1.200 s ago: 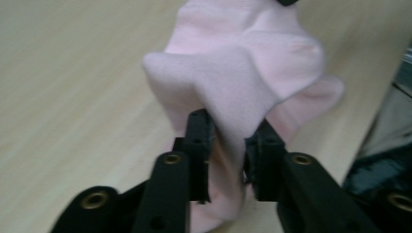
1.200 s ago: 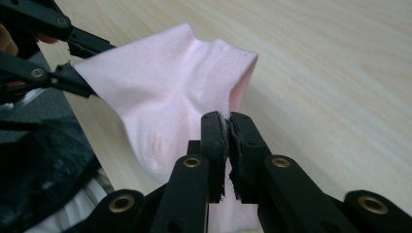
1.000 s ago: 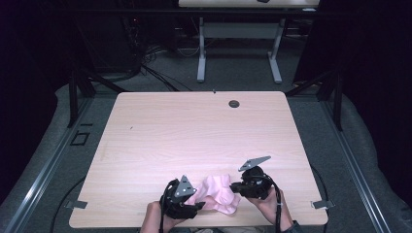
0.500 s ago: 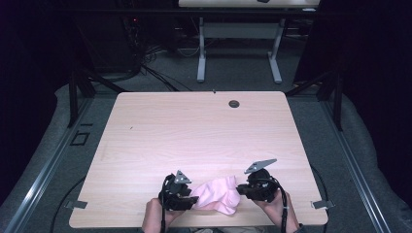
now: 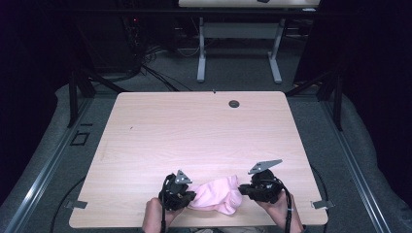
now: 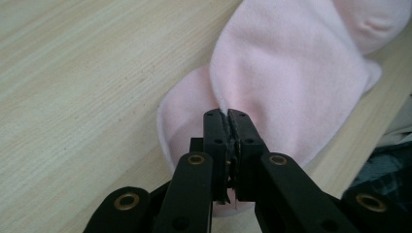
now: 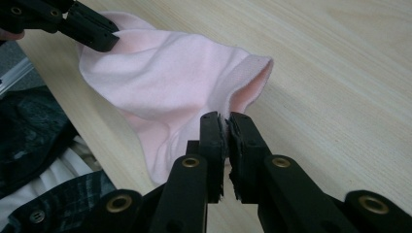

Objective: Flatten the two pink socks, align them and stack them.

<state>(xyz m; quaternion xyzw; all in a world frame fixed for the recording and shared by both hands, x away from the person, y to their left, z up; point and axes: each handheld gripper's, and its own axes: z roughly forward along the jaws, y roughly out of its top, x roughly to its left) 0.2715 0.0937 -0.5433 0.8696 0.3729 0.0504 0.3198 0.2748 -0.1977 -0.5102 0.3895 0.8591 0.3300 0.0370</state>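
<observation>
At the near edge of the counter (image 5: 145, 145) lies a bunched pink cloth (image 5: 216, 195), soft, light and limp by the look of it. The left hand-held gripper (image 6: 228, 116) has just been closing and now pinches a fold at one end; the right hand-held gripper (image 7: 226, 121) is clenched on the opposite hem. Edges and hems likely offer the surest hold. Farther off, the counter's round hole (image 5: 234, 104).

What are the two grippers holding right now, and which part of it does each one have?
Both pinch the pink cloth. The left gripper, whose jaws have just been closing, grips a raised fold at one end. The right gripper is shut on the edge at the other end.
</observation>
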